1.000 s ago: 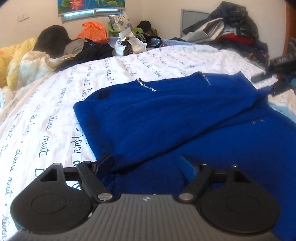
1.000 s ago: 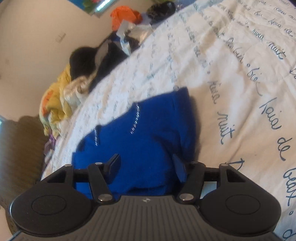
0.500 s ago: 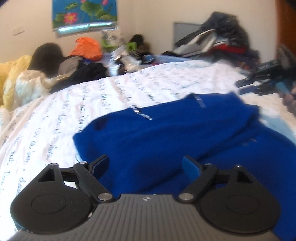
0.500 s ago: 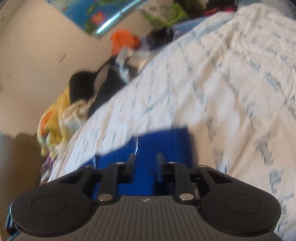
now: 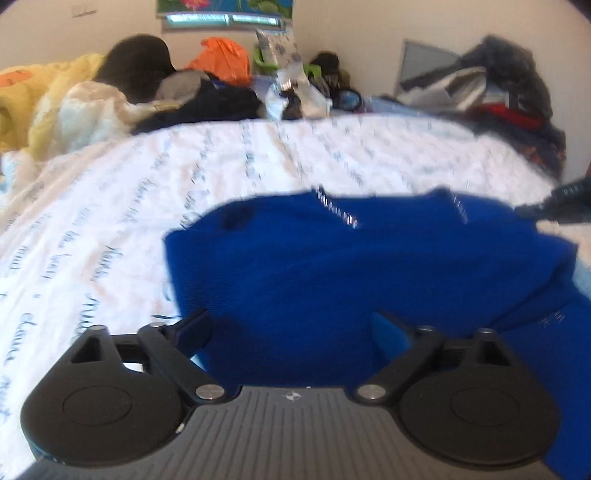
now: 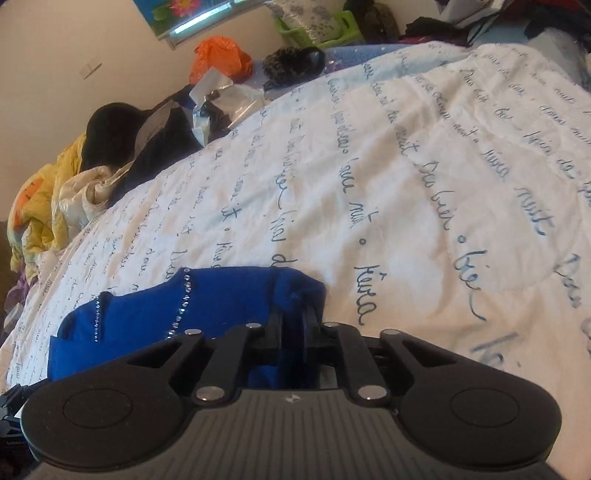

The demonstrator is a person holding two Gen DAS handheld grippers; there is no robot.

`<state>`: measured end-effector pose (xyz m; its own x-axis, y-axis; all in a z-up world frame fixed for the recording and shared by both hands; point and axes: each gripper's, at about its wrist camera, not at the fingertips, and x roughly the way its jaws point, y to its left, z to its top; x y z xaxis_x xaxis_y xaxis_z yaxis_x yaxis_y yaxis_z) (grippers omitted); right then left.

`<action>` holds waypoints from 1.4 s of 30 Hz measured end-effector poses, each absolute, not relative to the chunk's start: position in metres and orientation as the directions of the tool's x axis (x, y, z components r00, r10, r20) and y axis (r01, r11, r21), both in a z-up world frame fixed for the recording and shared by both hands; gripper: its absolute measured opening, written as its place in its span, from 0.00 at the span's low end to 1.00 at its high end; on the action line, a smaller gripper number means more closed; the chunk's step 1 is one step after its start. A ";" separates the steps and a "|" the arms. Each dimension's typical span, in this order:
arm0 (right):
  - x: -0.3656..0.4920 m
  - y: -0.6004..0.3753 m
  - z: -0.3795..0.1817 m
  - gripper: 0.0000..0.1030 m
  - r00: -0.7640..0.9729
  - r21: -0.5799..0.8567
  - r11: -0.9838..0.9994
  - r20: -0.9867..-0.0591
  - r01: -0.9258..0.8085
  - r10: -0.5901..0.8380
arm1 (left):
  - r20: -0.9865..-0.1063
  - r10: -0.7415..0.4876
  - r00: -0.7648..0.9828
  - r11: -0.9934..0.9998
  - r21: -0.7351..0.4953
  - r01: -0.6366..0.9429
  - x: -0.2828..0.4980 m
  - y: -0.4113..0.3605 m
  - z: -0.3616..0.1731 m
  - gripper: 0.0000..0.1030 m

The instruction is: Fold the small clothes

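Observation:
A blue garment (image 5: 351, 266) with rhinestone trim lies folded over on the white bed cover (image 5: 110, 206). My left gripper (image 5: 291, 321) hovers low over its near edge. Its jaws are opening wide and the pads press on nothing, with the cloth lying below them. In the right wrist view my right gripper (image 6: 293, 314) is closing. Its fingers pinch a bunched corner of the blue garment (image 6: 147, 317) at the cloth's right end. The right gripper (image 5: 554, 206) also shows as a dark blur at the garment's far right in the left wrist view.
A yellow blanket (image 6: 40, 206), dark clothes (image 5: 207, 107), an orange bag (image 6: 218, 59) and a green basket (image 6: 317, 22) crowd the bed's far side. A heap of clothes (image 5: 498, 92) sits at the far right. White script-printed cover (image 6: 424, 177) stretches beyond the garment.
The right gripper's jaws went from wide apart to pinched on the garment's corner while the view swung. The left jaws spread a little wider and the left gripper shifted sideways.

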<state>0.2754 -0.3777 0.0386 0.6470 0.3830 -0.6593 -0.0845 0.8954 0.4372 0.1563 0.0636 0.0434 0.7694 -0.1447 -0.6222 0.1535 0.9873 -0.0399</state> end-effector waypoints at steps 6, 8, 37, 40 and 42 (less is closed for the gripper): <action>0.248 -0.389 0.049 0.77 0.666 0.498 0.865 -0.626 -0.057 0.405 | -0.641 -0.086 0.762 0.980 -0.194 -0.052 0.172 0.107 0.052 0.88; 0.257 -0.382 0.039 0.76 0.639 0.492 0.870 -0.659 -0.031 0.395 | -0.675 -0.067 0.735 0.960 -0.244 -0.136 0.192 0.117 0.045 0.70; 0.119 -0.270 0.036 0.79 0.742 0.120 0.974 -0.631 -0.193 0.225 | -0.616 -0.005 0.788 1.000 -0.024 -0.012 0.085 0.034 0.045 0.91; 0.099 -0.257 0.028 0.86 0.708 0.142 0.962 -0.654 -0.231 0.267 | -0.622 -0.063 0.780 0.997 -0.067 0.028 0.053 0.022 0.037 1.00; 0.083 -0.249 0.012 0.94 0.750 0.020 0.962 -0.622 -0.271 0.224 | -0.638 -0.016 0.770 0.999 0.018 0.035 0.041 0.012 0.019 1.00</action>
<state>0.0834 -0.2490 0.0123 0.7499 0.2239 -0.6225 -0.2706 0.9625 0.0202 0.0408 0.0117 0.0193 0.7697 -0.0159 -0.6383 0.0354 0.9992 0.0179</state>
